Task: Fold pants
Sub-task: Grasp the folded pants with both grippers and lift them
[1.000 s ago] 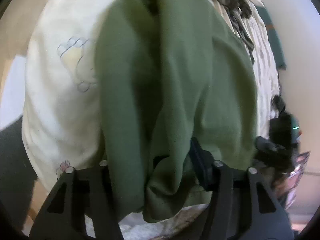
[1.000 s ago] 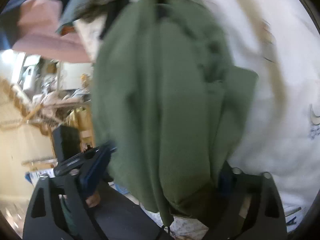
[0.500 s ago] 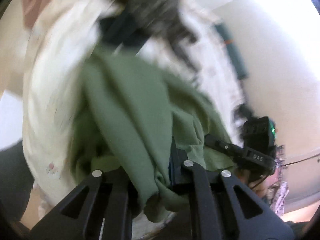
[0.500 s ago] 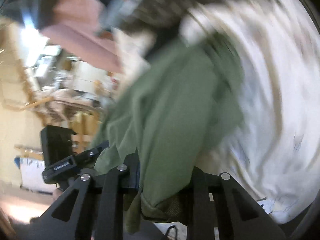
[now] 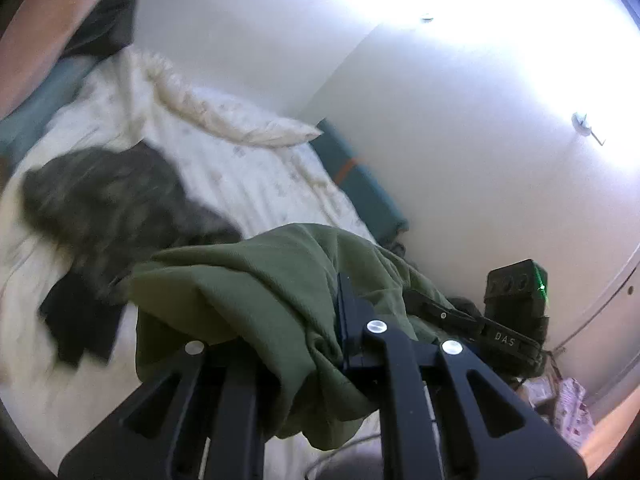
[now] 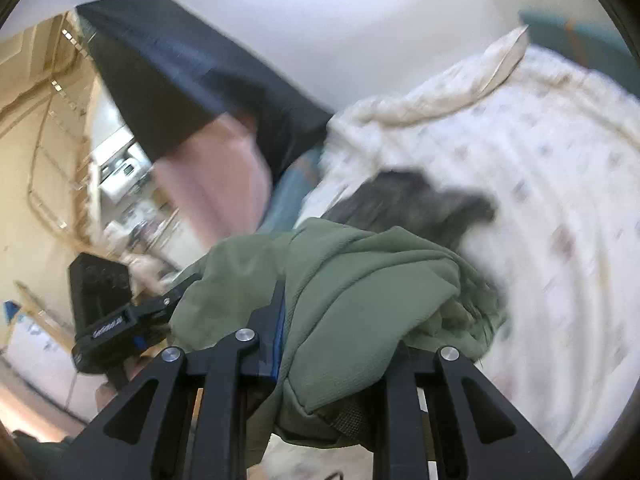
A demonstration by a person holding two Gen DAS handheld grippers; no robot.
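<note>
The green pants (image 5: 256,280) hang bunched in the air above the bed (image 5: 248,168), draped in thick folds over both hand-held grippers and not lying flat anywhere. In the left wrist view the left hand-held gripper (image 5: 288,344) has its jaws closed on a wad of the green cloth, which spills over the left finger and hangs down between the two black finger frames. In the right wrist view the right hand-held gripper (image 6: 332,344) is likewise clamped on the pants (image 6: 360,280); a hemmed or waistband edge sags below the jaws between the frames. Each hand-held gripper shows in the other's view, just beside the cloth: the right one at the right of the left view (image 5: 480,320), the left one at the left of the right view (image 6: 120,316).

Beyond the pants, toward the middle of the bed, lies a dark mottled garment (image 5: 108,204), blurred, with a black piece of cloth (image 5: 80,320) beside it nearer the bed's left edge. The bed carries a white patterned cover, and a crumpled cream quilt (image 5: 224,120) is heaped along its far edge by the wall. A teal pillow or cushion (image 5: 360,184) sits at the far right corner of the bed against the wall. A person's arm in a dark sleeve (image 6: 200,88) crosses the upper left of the right wrist view.
</note>
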